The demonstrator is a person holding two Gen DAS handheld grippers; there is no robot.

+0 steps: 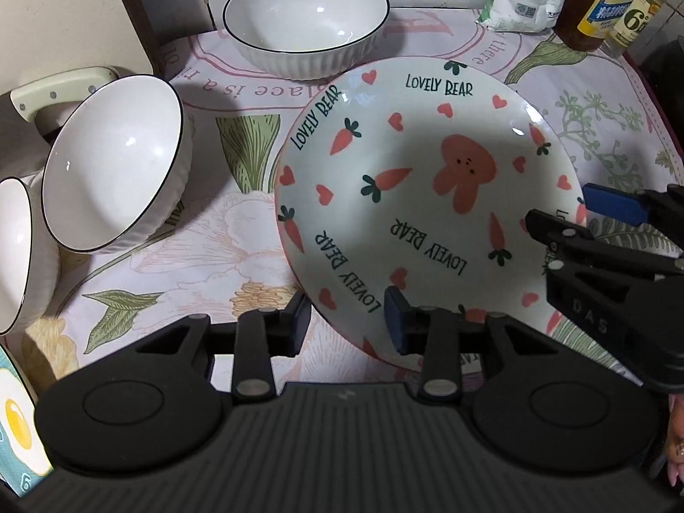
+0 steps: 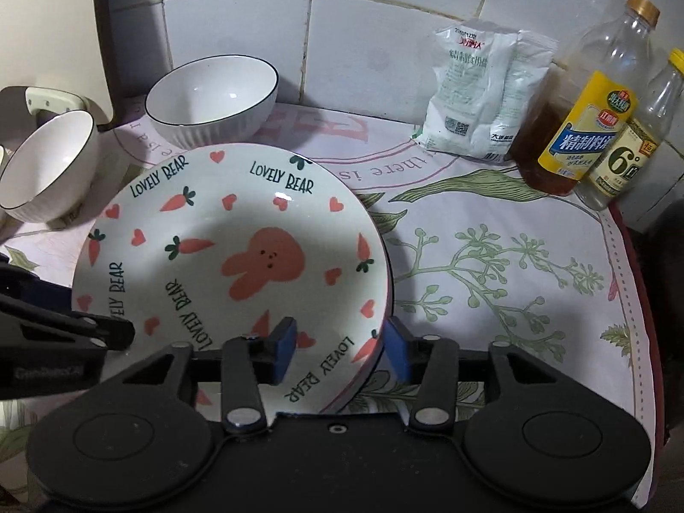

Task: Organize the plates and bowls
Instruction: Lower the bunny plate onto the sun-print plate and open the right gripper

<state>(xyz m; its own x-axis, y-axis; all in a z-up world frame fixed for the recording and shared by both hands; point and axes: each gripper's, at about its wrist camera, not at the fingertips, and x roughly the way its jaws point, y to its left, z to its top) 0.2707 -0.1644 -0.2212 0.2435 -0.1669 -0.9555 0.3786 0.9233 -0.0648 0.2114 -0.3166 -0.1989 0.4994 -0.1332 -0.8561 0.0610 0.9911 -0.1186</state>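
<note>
Right gripper (image 2: 337, 344) jaws apart astride plate (image 2: 239, 256) rim, seemingly unclamped

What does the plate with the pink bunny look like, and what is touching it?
The bunny plate is round, deep and glossy, like white ceramic. A pink bunny sits in its middle, with orange carrots, red hearts and the words LOVELY BEAR around it. It is empty and lies face up on the flowery tablecloth. Its rim runs between the fingers of the left gripper and the right gripper. The right one's pads stand off it; whether the left one squeezes it I cannot tell.
</note>
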